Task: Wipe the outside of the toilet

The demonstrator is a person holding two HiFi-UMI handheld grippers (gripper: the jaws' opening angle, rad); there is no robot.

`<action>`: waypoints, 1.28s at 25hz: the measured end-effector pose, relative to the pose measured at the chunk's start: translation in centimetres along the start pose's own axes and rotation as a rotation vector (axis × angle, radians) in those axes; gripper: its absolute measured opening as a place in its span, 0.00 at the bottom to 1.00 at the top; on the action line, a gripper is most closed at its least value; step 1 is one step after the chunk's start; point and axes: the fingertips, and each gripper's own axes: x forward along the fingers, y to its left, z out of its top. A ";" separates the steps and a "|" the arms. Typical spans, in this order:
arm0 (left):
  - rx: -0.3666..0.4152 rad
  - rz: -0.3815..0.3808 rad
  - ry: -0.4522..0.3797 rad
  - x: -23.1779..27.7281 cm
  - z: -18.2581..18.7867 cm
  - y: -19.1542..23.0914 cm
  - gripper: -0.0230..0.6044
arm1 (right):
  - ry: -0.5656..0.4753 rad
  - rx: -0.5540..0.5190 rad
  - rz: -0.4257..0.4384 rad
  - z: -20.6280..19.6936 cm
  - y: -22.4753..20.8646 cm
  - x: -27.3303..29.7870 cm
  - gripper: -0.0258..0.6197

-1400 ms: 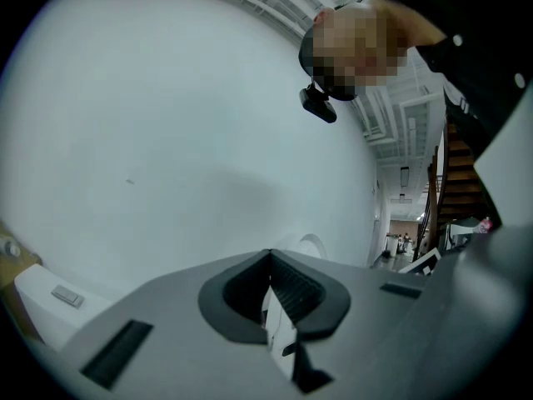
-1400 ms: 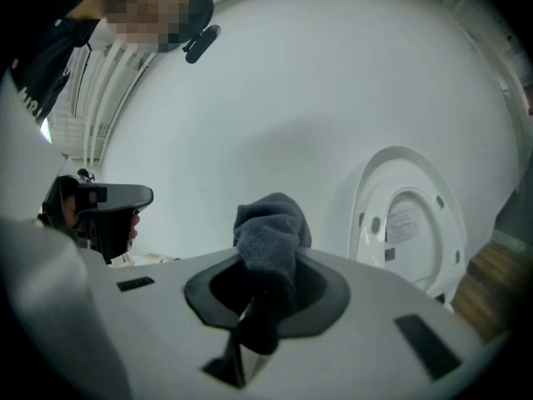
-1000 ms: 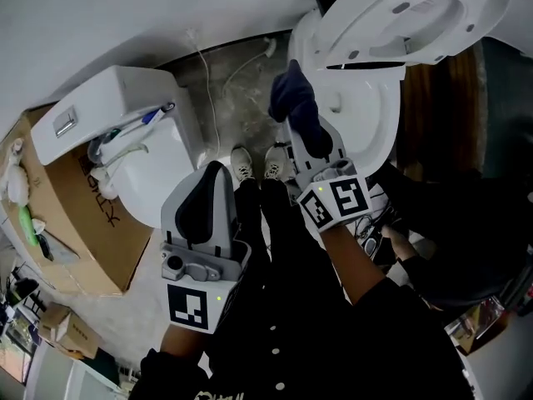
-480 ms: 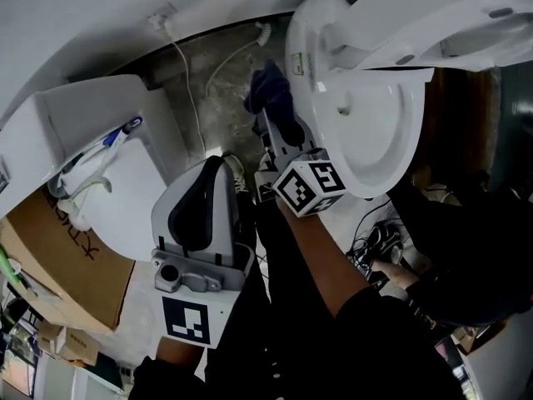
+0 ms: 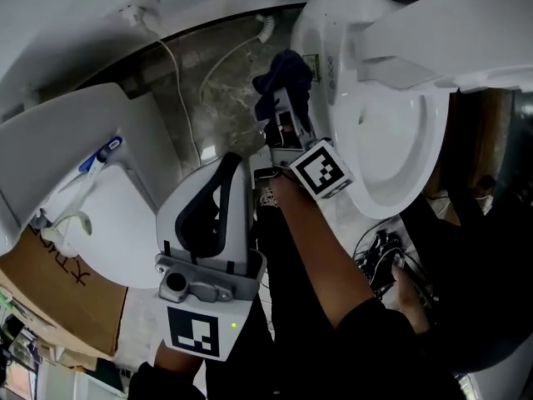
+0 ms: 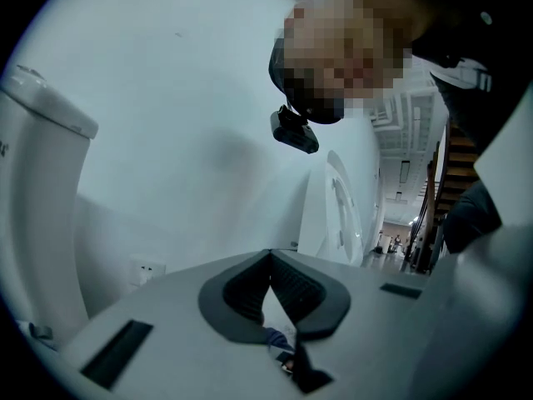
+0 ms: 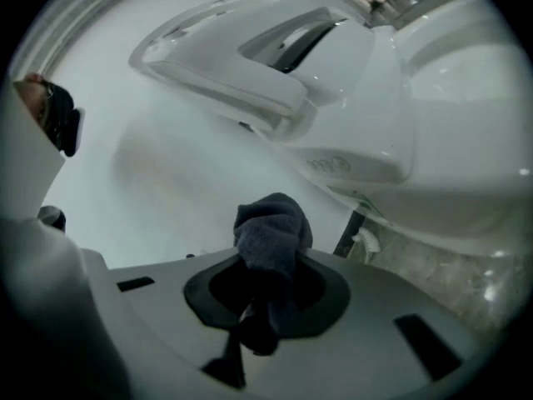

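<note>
**Right tongs** (image 5: 281, 111) (image 7: 265, 283): pinching a dark blue cloth (image 5: 283, 80) (image 7: 271, 233). The cloth is bunched, and its upper end bulges out past the tips. The marker cube sits behind, on the person's forearm side.

**Cloth, position:** low on the left outer side of the toilet (image 5: 321, 52) (image 7: 383, 132), just beside the white wall of the bowl. Contact with it cannot be told from either view.

**Toilet:** white, with the seat and lid (image 5: 441, 44) raised and the bowl rim (image 5: 416, 173) open to the head view. A label sits on the outer side near the cloth.

**Left tongs** (image 5: 225, 172) (image 6: 271, 255): pressed together at the tips, with nothing between them. They are held in front of the person's body, well apart from the toilet.

**Surroundings:**
- A second white ceramic fixture (image 5: 75, 140) to the left.
- A cardboard box (image 5: 62, 286) below that fixture.
- A grey stone floor (image 5: 212, 90).
- A wall socket (image 5: 133, 11) with a white cable running down from it.
</note>
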 end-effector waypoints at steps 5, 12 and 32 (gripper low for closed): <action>-0.009 -0.005 0.002 1.2 -2.0 0.7 0.05 | -0.120 0.202 -0.026 0.7 -2.9 2.3 0.13; -0.009 -0.011 0.000 2.8 -3.9 1.1 0.05 | -0.250 0.364 -0.003 2.3 -5.8 3.6 0.13; 0.008 -0.002 0.029 3.3 -10.0 2.7 0.05 | -0.331 0.532 -0.039 -1.9 -15.3 7.0 0.13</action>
